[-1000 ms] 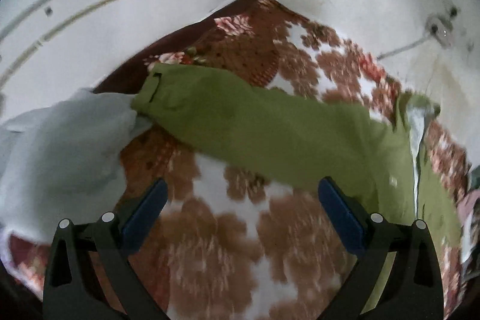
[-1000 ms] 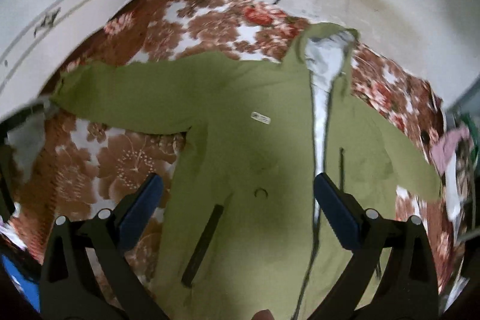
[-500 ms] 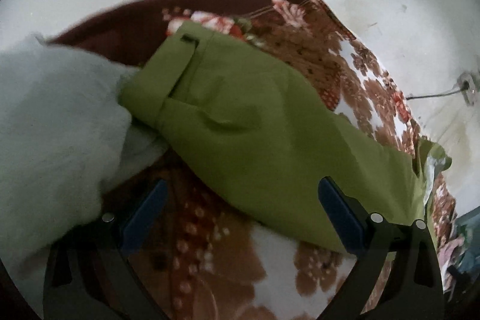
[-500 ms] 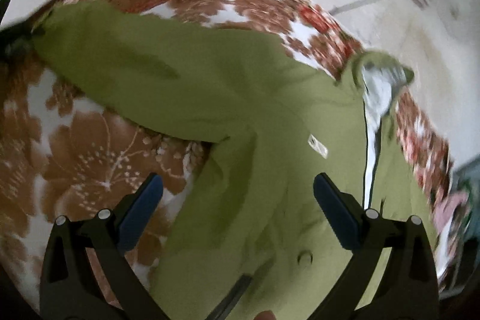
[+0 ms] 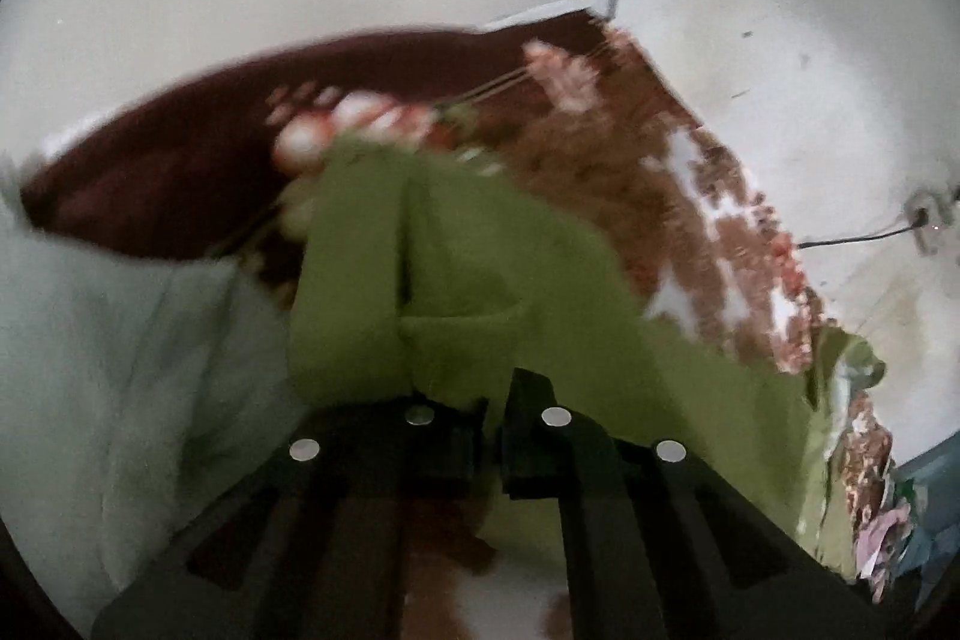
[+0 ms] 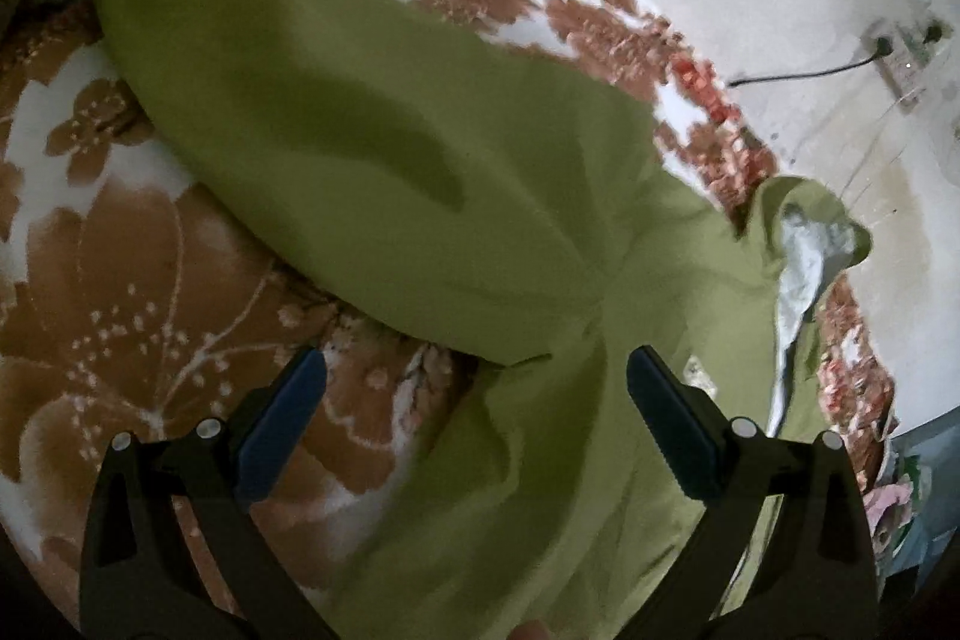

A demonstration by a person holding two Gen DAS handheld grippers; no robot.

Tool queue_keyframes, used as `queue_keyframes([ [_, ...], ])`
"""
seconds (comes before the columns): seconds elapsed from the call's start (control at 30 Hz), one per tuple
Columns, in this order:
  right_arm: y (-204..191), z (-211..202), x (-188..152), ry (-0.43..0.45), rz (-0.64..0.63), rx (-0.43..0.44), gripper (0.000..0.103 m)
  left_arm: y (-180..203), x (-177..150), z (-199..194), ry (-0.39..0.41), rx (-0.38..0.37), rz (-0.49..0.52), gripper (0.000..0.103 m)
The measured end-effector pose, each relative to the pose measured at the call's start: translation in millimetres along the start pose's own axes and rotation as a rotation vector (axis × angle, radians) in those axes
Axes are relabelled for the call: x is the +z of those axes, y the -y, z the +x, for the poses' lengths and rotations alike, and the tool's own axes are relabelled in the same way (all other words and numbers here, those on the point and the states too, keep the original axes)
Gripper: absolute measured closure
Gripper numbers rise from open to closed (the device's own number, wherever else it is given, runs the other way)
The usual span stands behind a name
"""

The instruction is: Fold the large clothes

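An olive green jacket (image 6: 420,172) lies spread on a brown and white floral blanket (image 6: 120,250), its pale lined collar (image 6: 804,256) toward the right. My left gripper (image 5: 489,436) is shut on the jacket's sleeve (image 5: 420,280) close to the cuff. My right gripper (image 6: 474,400) is open, low over the armpit area where the sleeve meets the body, with green cloth between its fingers (image 6: 666,412).
A pale grey cloth (image 5: 108,352) lies bunched left of the sleeve cuff. White walls border the blanket, with a socket and cable (image 6: 888,52) on the right wall. A heap of mixed clothes (image 5: 900,532) sits at far right.
My left gripper moved in on the sleeve cuff and closed on it. My right gripper swung left and lower, from over the jacket front to the armpit, staying open.
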State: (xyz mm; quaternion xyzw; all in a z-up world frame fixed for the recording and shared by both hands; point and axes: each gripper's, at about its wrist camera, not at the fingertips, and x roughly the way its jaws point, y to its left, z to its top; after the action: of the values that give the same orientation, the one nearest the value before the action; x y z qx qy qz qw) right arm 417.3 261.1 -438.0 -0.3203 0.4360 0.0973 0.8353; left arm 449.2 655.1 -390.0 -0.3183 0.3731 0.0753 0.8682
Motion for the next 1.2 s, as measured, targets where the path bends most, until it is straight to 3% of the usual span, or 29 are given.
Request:
queue_keyframes([
  [0.2,-12,26,2,-0.026,-0.022,0.070,0.005,91,23,-51,0.078,-0.107,0.133,0.101],
  [0.4,-10,42,-5,-0.037,0.061,0.129,0.005,218,47,-94,0.139,-0.209,0.302,0.101],
  [0.63,-10,32,-17,-0.029,0.034,0.198,0.005,375,35,-123,0.182,-0.315,0.448,0.101],
  [0.8,-7,30,-26,-0.070,0.048,0.297,0.005,501,-4,-115,0.154,-0.430,0.542,0.101],
  [0.83,-6,30,-27,-0.073,0.046,0.311,0.005,535,-20,-106,0.136,-0.457,0.564,0.101],
  [1.03,10,32,-32,-0.075,0.064,0.404,0.004,650,-108,-54,0.020,-0.556,0.642,0.101],
  [1.1,16,34,-34,-0.073,0.062,0.419,0.004,681,-140,-36,-0.017,-0.557,0.656,0.101],
  [1.2,25,38,-35,-0.095,0.096,0.439,0.004,732,-213,0,-0.039,-0.492,0.758,0.101],
])
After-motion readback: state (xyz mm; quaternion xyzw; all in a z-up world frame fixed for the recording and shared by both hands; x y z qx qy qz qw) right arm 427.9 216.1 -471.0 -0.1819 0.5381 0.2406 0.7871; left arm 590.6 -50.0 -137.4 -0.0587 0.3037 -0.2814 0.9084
